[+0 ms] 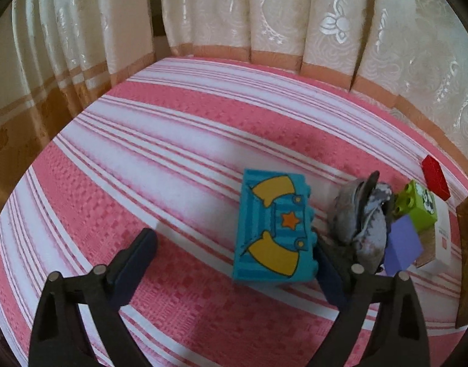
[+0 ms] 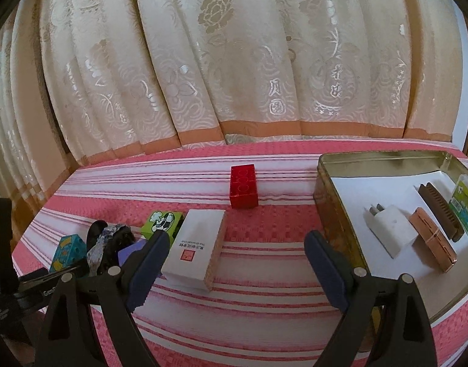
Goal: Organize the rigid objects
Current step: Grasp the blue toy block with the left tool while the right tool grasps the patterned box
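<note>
A teal toy brick (image 1: 273, 229) with yellow shapes and an orange star lies on the pink striped cloth. It sits between the fingers of my left gripper (image 1: 234, 241), close to the right finger and far from the left one; the jaws stand open. Right of it are a grey crumpled object (image 1: 362, 214), a green brick (image 1: 417, 208), a purple block (image 1: 402, 250), a white box (image 1: 442, 238) and a red brick (image 1: 436, 177). My right gripper (image 2: 237, 241) is open over the cloth. The white box (image 2: 197, 244) lies by its left finger, the red brick (image 2: 243, 186) farther back.
An open metal tin (image 2: 335, 189) stands at the right, holding a white plug (image 2: 390, 229), a copper case (image 2: 432, 241), a brown comb (image 2: 439, 211) and a green pack (image 2: 466, 208). Cream curtains (image 2: 234, 61) hang along the cloth's far edge. The left tool's black body (image 2: 7, 299) shows at the left edge.
</note>
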Action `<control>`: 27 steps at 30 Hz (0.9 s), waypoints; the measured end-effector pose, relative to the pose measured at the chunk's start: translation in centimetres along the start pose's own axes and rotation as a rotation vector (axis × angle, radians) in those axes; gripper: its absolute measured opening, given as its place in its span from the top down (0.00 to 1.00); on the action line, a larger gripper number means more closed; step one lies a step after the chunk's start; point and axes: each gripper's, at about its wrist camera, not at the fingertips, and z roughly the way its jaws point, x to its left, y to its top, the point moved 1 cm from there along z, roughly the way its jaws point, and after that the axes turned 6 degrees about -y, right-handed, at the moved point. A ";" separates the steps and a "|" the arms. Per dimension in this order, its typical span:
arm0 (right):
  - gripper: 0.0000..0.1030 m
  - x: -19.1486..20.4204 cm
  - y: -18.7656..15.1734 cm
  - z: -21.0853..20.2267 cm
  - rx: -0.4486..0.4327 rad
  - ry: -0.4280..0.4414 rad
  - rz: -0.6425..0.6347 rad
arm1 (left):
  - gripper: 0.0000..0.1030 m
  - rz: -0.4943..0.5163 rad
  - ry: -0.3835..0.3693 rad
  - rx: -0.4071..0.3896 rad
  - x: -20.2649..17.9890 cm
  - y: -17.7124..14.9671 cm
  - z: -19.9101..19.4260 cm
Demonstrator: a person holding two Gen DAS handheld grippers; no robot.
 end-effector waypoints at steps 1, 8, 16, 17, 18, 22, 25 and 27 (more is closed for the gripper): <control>0.11 0.1 0.0 0.0 -0.001 -0.001 -0.005 | 0.07 0.000 -0.001 0.000 0.0 0.0 0.0; 0.11 1.3 0.2 1.0 0.059 -0.024 -0.065 | 0.07 0.003 -0.006 0.004 -0.2 0.1 0.0; 0.23 2.3 0.1 3.2 0.161 -0.006 -0.070 | 0.26 -0.011 -0.008 -0.016 0.1 0.2 -0.2; 0.23 2.6 0.1 3.3 0.162 0.013 -0.067 | 0.29 -0.017 -0.007 -0.022 0.2 0.2 -0.4; 0.23 3.0 0.2 3.5 0.165 0.009 -0.079 | 0.36 -0.024 -0.006 -0.027 0.3 0.1 -0.4; 0.27 4.8 -0.2 5.3 0.245 -0.010 -0.143 | 0.58 -0.077 -0.030 -0.054 1.6 0.1 -0.9; 0.28 4.4 -0.1 5.8 0.261 0.024 -0.094 | 0.58 -0.087 -0.038 -0.057 1.8 0.2 -1.0; 0.49 4.3 -0.1 5.7 0.254 0.026 -0.090 | 0.58 -0.089 -0.039 -0.057 1.8 0.2 -1.0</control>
